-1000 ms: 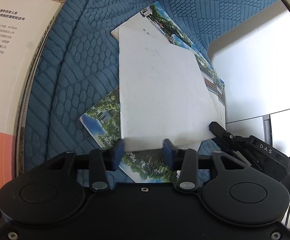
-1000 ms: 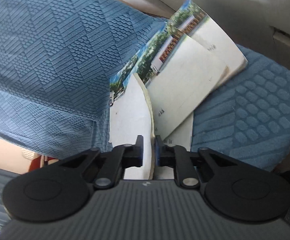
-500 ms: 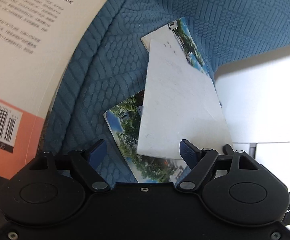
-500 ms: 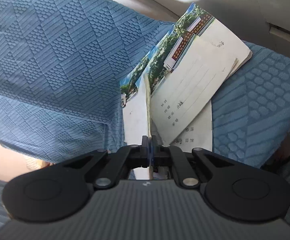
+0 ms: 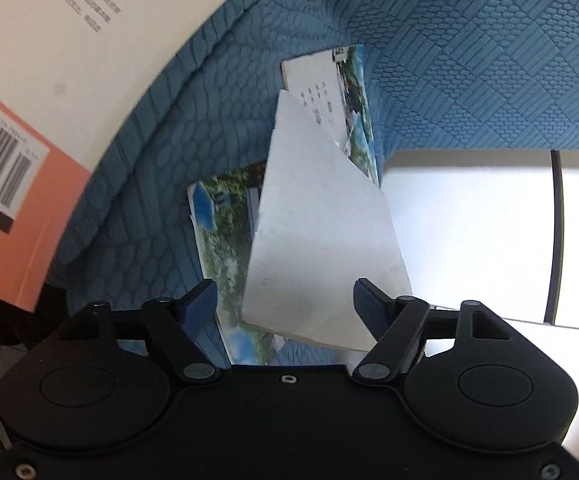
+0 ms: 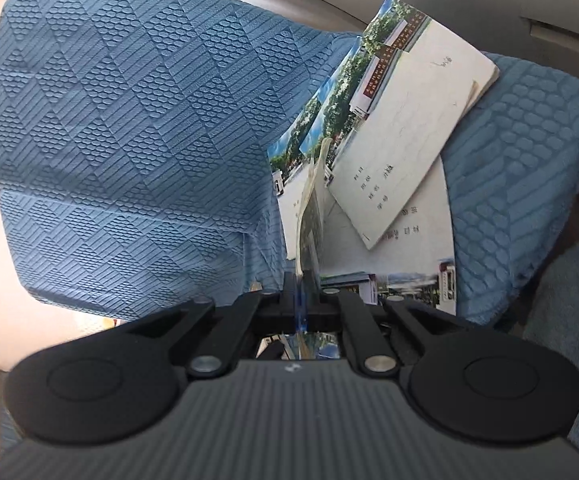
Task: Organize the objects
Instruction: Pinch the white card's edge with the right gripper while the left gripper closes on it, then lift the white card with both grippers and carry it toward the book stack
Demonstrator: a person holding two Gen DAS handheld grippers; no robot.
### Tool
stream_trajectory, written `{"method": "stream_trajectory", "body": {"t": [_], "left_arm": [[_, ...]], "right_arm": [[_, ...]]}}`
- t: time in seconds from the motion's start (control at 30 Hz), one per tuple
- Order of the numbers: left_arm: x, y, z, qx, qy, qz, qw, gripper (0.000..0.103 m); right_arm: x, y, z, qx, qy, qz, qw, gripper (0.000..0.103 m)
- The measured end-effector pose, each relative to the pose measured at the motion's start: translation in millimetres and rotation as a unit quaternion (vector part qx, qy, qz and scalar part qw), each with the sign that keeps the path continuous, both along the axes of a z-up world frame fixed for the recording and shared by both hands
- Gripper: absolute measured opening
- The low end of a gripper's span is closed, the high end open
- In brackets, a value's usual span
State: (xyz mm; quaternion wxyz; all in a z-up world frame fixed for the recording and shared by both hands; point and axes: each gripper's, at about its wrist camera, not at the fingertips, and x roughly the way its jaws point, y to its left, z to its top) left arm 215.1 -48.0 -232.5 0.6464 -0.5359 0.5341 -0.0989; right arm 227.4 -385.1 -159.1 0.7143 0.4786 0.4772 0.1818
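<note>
Currently, status by item:

Carrier: blue quilted cushion [image 5: 469, 60], a padded fabric seat embossed with diamond, stripe and pebble panels; soft, so flat items sink slightly and tilt on it.

Task items: thin notebooks [image 6: 405, 148] with glossy landscape-photo covers and cream backs printed with form lines. They lie fanned and overlapping near the cushion's far right corner in the right wrist view, corners out of line, so they are judged not yet squared into one stack.

Right gripper [image 6: 301, 304]: jaws together, clamped on the edge of one white booklet [image 6: 309, 208]. It is seen edge-on and bows slightly, which points to thin, flexible paper. The pinch at the near edge appears meant to lift it clear of the pile.

Same booklet, left wrist view: white booklet [image 5: 321, 240], a matte, faintly smudged rectangle, tilted above a photo-cover notebook [image 5: 225, 236] lying flat on the cushion.

Left gripper [image 5: 285, 300]: jaws apart and closing at this moment. The near edge of the white booklet lies between them, but the blue pads [image 5: 201, 300] do not touch it. Judged role: a second support so the limp sheet does not sag or twist.

Large book [image 5: 49, 80]: stiff cream and orange back cover with barcode, at the cushion's left edge, well apart from the notebooks.

White surface [image 5: 469, 240]: smooth, hard panel past the cushion's right edge.

Handling judgement: slick covers may slide on each other; a single-edge pinch may let the booklet flop.
</note>
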Motion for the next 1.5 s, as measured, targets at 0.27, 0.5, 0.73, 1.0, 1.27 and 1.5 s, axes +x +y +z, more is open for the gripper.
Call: {"method": "stream_trajectory", "body": {"t": [0.27,0.5,0.73,1.0,1.27,1.5], "left_arm": [[-3,-9,15,0.067,-0.020,-0.033,0.9970,0.038],[-8,-11,28,0.104,-0.045,-0.053,0.9922,0.025],[-18,-8,39,0.118,-0.068,-0.058,0.9890,0.014],[-30,-6,76,0.125,-0.105,-0.057,0.9850,0.009],[-41,10,117,0.133,-0.141,-0.042,0.9801,0.009],[-48,36,154,0.123,-0.172,-0.017,0.9772,0.009]], "right_arm": [[-13,1,8,-0.037,-0.015,0.007,0.999,0.004],[-24,3,16,-0.084,-0.040,0.021,0.995,0.004],[-37,13,30,-0.152,-0.087,0.044,0.984,0.004],[-53,28,63,-0.207,-0.166,0.069,0.962,0.004],[-56,37,85,-0.197,-0.186,0.074,0.960,0.004],[-61,56,116,-0.181,-0.217,0.088,0.955,0.004]]}}
